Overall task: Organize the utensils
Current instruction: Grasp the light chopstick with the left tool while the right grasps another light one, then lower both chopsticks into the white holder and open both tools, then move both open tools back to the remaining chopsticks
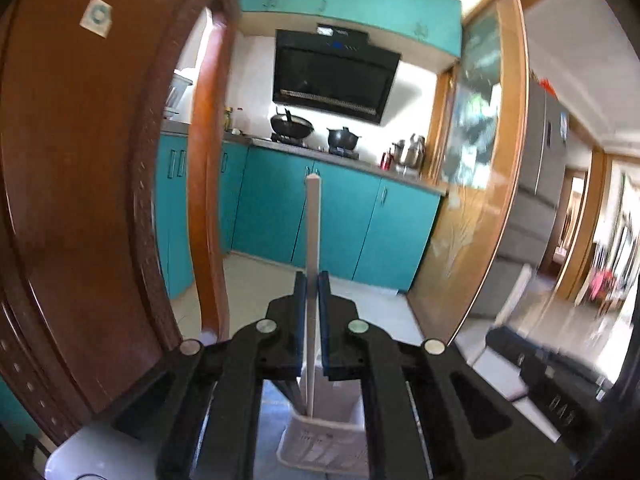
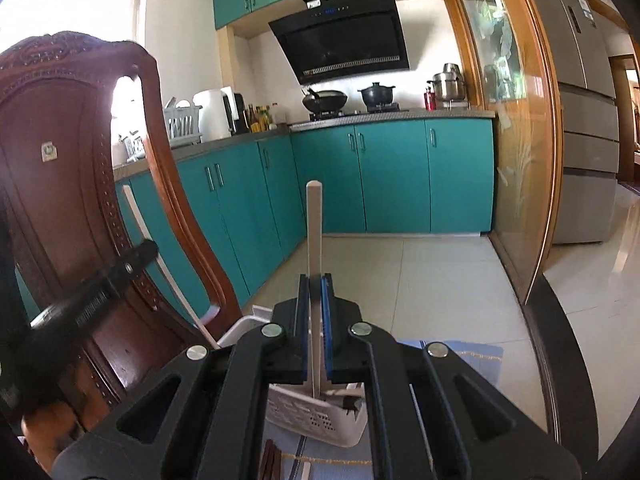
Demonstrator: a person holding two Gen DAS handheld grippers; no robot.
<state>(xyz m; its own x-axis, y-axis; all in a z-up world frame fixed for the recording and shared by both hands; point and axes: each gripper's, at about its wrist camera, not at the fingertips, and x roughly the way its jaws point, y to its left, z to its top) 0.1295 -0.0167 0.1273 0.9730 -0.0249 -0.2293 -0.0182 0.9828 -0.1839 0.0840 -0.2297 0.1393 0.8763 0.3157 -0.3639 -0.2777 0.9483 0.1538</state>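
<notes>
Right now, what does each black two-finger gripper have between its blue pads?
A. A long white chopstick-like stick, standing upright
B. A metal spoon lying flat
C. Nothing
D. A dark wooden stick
A: the left gripper and the right gripper are each shut on an upright long white stick above a white perforated plastic basket.

The left gripper [image 1: 312, 280] is seen from behind, pointed forward and tipped slightly downward. Its jaws are closed tight on a white chopstick [image 1: 312, 236], which is held upright between the blue pads. The right gripper [image 2: 315, 282] is posed likewise, its jaws clamped on a second white chopstick [image 2: 314, 232] standing upright. In the right wrist view the left gripper is seen at the left edge, angled upward.
</notes>
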